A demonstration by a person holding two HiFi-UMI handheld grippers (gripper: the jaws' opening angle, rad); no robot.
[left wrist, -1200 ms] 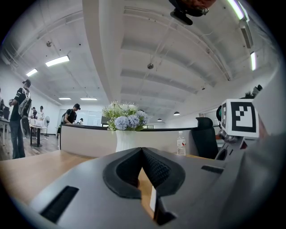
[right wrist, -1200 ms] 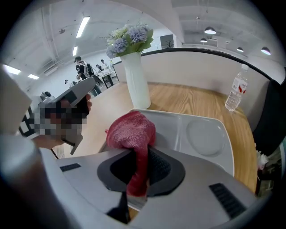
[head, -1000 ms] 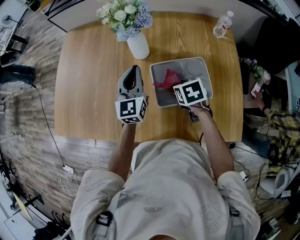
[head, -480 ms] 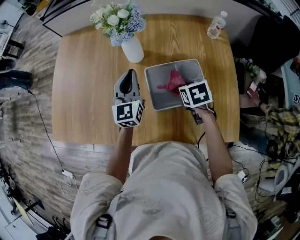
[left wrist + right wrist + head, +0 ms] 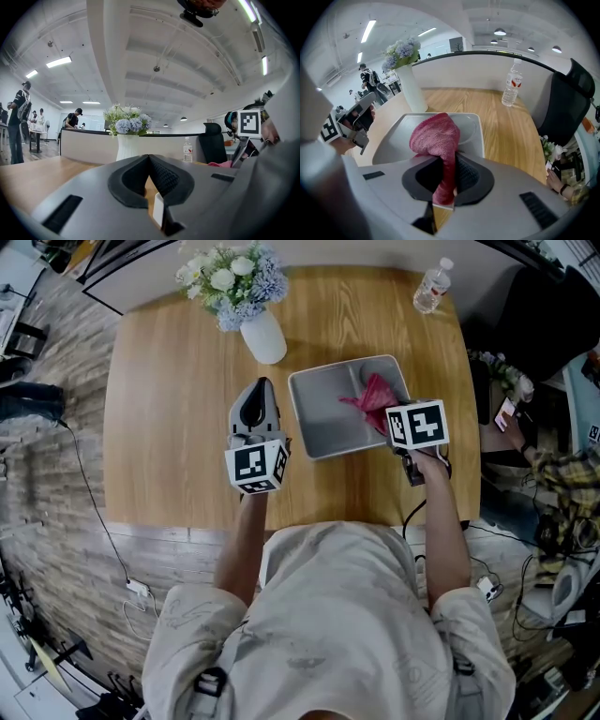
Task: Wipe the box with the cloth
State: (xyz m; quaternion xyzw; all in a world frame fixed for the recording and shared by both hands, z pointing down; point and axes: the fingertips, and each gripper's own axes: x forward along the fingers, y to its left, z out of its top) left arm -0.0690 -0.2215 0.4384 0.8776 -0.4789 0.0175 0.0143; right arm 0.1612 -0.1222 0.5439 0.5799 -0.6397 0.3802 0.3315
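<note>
Jaws of the right gripper (image 5: 447, 176) are clamped on the red cloth (image 5: 436, 136), which bunches up ahead of them and hangs over the right end of the grey box (image 5: 323, 418). In the head view the cloth (image 5: 375, 395) sits near the box's right wall, so nearly all of the bare floor lies to the left of the jaws. The box's longer side runs roughly left to right across the desk (image 5: 178, 409). A wiping stroke would likely have to travel leftward along that axis. The left gripper (image 5: 262, 385) lies just beside the box's left wall, its jaws closed on nothing. A vase (image 5: 264, 337) of flowers stands beyond it.
</note>
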